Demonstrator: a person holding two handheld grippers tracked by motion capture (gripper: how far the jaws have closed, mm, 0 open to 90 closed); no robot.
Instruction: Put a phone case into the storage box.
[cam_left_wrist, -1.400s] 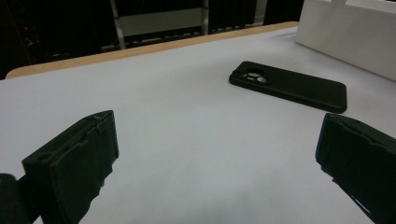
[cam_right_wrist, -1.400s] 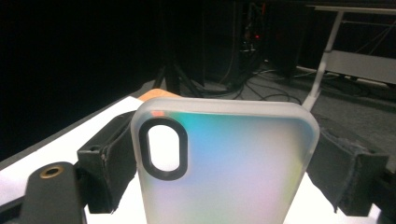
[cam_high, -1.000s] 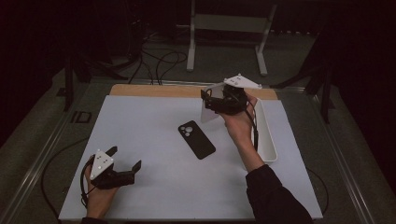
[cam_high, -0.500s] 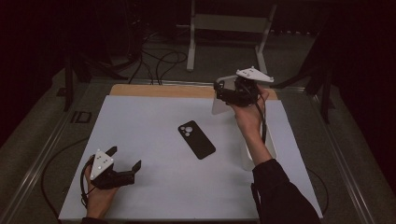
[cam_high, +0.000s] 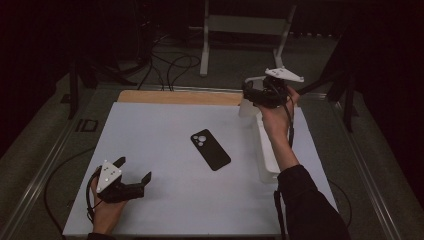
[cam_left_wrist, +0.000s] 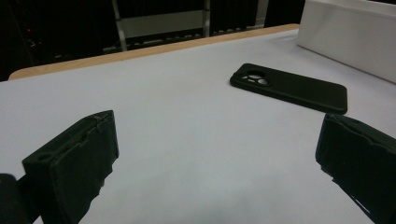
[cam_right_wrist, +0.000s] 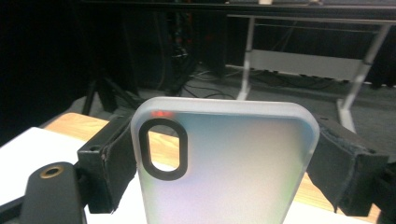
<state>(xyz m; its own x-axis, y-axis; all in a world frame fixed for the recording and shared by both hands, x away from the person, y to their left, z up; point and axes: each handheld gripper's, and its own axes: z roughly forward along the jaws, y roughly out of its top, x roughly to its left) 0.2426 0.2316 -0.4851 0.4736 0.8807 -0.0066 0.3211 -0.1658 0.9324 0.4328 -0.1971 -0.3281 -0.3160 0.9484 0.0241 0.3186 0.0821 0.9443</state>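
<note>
A black phone (cam_high: 210, 152) lies camera side up in the middle of the white table top (cam_high: 160, 130); the left gripper view has the phone (cam_left_wrist: 289, 87) ahead and to the right. My left gripper (cam_high: 134, 169) rests near the front left corner, open, with bare table between its jaws (cam_left_wrist: 217, 158). My right gripper (cam_high: 251, 94) is raised over the far right corner, shut on a frosted translucent phone case (cam_high: 246, 108). In the right gripper view the case (cam_right_wrist: 233, 186) stands upright between both jaws of that gripper (cam_right_wrist: 229, 158), its camera cutout at the upper left.
A long white tray (cam_high: 266, 150) runs along the table's right side, under my right forearm, and its wall (cam_left_wrist: 350, 37) appears at the far right of the left gripper view. A wooden strip (cam_high: 175, 96) edges the far side. Cables and a metal stand lie beyond on the floor.
My right gripper has carried the case up and to the right, toward the far right corner above the tray's end. The left gripper and the black phone have stayed put.
</note>
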